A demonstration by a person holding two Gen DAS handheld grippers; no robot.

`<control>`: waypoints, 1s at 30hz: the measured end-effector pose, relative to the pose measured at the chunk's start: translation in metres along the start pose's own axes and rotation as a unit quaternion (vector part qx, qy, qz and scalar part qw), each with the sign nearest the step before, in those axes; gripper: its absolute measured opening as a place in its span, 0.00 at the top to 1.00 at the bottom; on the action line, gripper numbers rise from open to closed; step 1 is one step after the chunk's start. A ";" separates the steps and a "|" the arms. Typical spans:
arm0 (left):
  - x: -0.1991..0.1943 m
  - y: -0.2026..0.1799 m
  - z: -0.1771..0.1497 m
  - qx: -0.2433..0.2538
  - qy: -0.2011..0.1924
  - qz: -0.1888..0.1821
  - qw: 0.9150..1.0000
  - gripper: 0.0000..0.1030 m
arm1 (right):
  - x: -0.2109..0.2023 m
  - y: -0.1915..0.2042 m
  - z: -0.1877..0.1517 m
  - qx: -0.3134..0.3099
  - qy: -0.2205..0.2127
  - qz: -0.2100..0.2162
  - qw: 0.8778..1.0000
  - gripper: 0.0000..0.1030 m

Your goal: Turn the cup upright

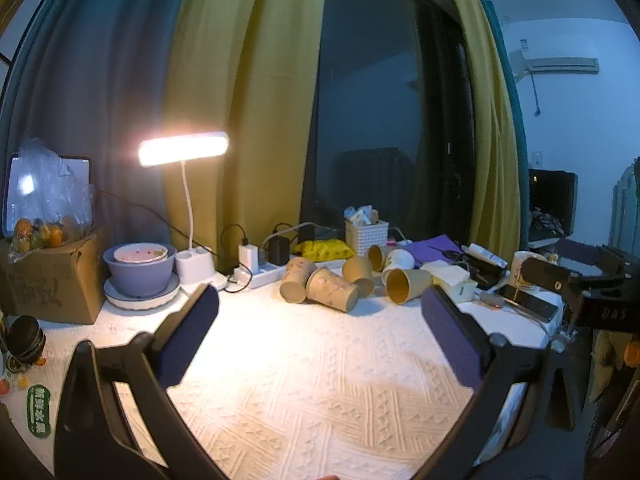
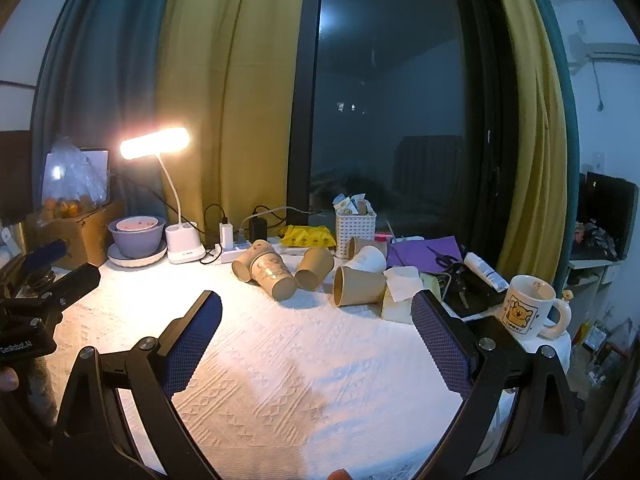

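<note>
A: White quilted cloth (image 2: pixel 304 380) with a raised diamond weave covers the table, lit warm by a desk lamp (image 2: pixel 154 143) against yellow and teal curtains and a dark window.

B: And the tongs, nearest us?

A: The left gripper (image 1: pixel 320 312) stands wide apart with nothing between its blue textured pads; the right gripper (image 2: pixel 316 316) is likewise spread wide and empty. Both hang over bare cloth, well short of the cups.

B: Where are the cups?

A: Beyond the fingers, mid-table: a huddle of paper cups, all on their sides. A plain brown cup (image 2: pixel 358 286) lies nearest the right gripper, mouth facing left, touching a folded tissue. A printed cup (image 2: pixel 274 276) lies left of it, leaning on another.

B: How would it handle?

A: I judge it very light, thin-walled, easy to crush, and free to roll on its tapered side. Pinching gently across the body, near the stiffer rolled rim, seems best.

B: Further back?

A: A white lattice basket (image 2: pixel 355 230), a power strip, stacked purple bowls, and a ceramic mug (image 2: pixel 526 306) standing upright at the right.
</note>
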State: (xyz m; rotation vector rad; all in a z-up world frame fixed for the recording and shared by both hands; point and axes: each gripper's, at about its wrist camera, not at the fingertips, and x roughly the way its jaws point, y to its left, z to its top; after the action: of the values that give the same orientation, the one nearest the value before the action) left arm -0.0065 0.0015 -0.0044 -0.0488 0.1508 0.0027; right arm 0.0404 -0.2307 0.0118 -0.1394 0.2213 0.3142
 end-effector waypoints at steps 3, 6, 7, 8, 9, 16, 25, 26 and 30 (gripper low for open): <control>0.000 0.000 0.001 0.000 0.000 0.000 1.000 0.01 | 0.000 0.001 -0.001 0.000 0.000 0.000 1.000 0.06; 0.000 0.001 0.002 0.000 0.001 -0.001 1.000 0.01 | 0.001 0.002 0.001 0.001 -0.001 0.000 1.000 0.06; 0.001 0.000 0.001 0.000 0.001 -0.001 1.000 0.01 | 0.001 0.002 0.001 0.001 -0.001 0.001 1.000 0.06; 0.001 0.000 0.002 0.000 0.001 -0.001 1.000 0.01 | 0.000 0.001 0.001 0.001 -0.001 0.001 1.000 0.06; 0.000 0.001 0.002 0.000 0.001 -0.001 1.000 0.01 | 0.001 0.001 0.002 0.000 -0.001 0.001 1.000 0.06; 0.001 0.000 0.002 -0.001 0.001 0.000 1.000 0.01 | 0.001 0.002 0.002 -0.001 0.000 0.002 1.000 0.06; 0.001 0.001 0.002 -0.003 0.001 -0.001 1.000 0.01 | 0.001 0.002 0.002 -0.002 0.000 0.002 1.000 0.06; 0.001 0.001 0.002 -0.003 0.001 -0.001 1.000 0.01 | 0.001 0.003 0.002 -0.002 0.000 0.002 1.000 0.06; 0.000 0.001 0.002 -0.004 -0.001 0.000 1.000 0.01 | 0.001 0.003 0.003 -0.001 0.002 0.002 1.000 0.06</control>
State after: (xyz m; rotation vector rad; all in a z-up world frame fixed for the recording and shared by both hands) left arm -0.0066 0.0022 -0.0028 -0.0567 0.1494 0.0035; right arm 0.0411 -0.2272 0.0140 -0.1409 0.2244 0.3178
